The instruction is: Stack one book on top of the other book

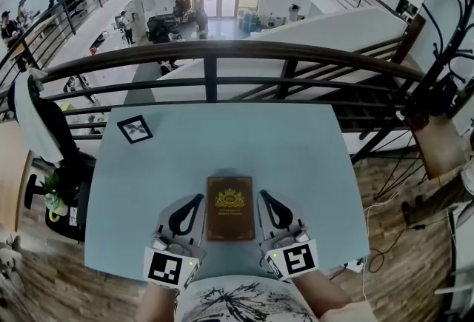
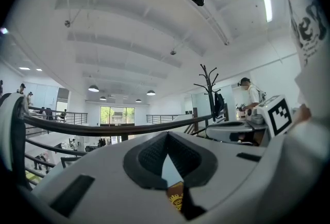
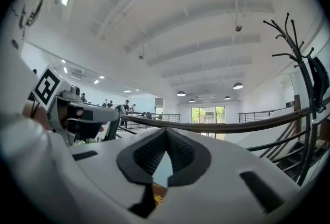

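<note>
A brown book [image 1: 229,207] with a gold crest on its cover lies flat on the light-blue table [image 1: 222,143], near the front edge. Only this one cover shows from above, and I cannot tell whether another book lies under it. My left gripper [image 1: 198,198] rests on the table just left of the book, shut and empty. To the book's right my right gripper [image 1: 263,195] sits the same way, also shut on nothing. In the left gripper view the closed left gripper [image 2: 166,136] shows a sliver of the book [image 2: 176,200] below it. The right gripper [image 3: 166,131] shows the book [image 3: 157,198] likewise.
A small black-framed card [image 1: 135,129] lies at the table's far left corner. A dark railing [image 1: 222,52] runs right behind the table, with a drop to a lower floor beyond. A coat rack [image 1: 444,84] stands at the right, a chair [image 1: 44,128] at the left.
</note>
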{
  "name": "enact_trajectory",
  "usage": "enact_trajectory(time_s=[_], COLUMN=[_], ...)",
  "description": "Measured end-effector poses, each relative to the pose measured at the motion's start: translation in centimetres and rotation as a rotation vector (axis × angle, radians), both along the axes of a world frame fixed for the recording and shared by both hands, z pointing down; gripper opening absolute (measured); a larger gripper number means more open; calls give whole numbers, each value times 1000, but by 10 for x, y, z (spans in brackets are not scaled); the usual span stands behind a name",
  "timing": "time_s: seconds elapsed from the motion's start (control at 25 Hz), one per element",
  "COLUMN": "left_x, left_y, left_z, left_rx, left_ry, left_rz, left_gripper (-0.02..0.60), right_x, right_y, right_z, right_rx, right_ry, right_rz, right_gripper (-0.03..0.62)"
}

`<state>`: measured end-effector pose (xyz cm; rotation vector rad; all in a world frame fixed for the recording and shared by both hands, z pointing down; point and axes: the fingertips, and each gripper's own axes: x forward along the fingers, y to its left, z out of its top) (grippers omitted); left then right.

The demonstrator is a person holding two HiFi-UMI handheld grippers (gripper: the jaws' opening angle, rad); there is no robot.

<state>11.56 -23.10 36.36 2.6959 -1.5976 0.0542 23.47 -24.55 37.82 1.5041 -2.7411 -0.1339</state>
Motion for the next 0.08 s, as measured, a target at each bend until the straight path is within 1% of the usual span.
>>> enact_trajectory(time_s=[0.08], left_x=[1], left_y=[2], left_z=[0], left_rx=[1], left_ry=[-3], left_rz=[0], left_gripper=[9], right_x=[0], right_y=[2], right_z=[0], right_rx=[-1], right_ry=[1], right_rz=[-2], right_gripper=[-9])
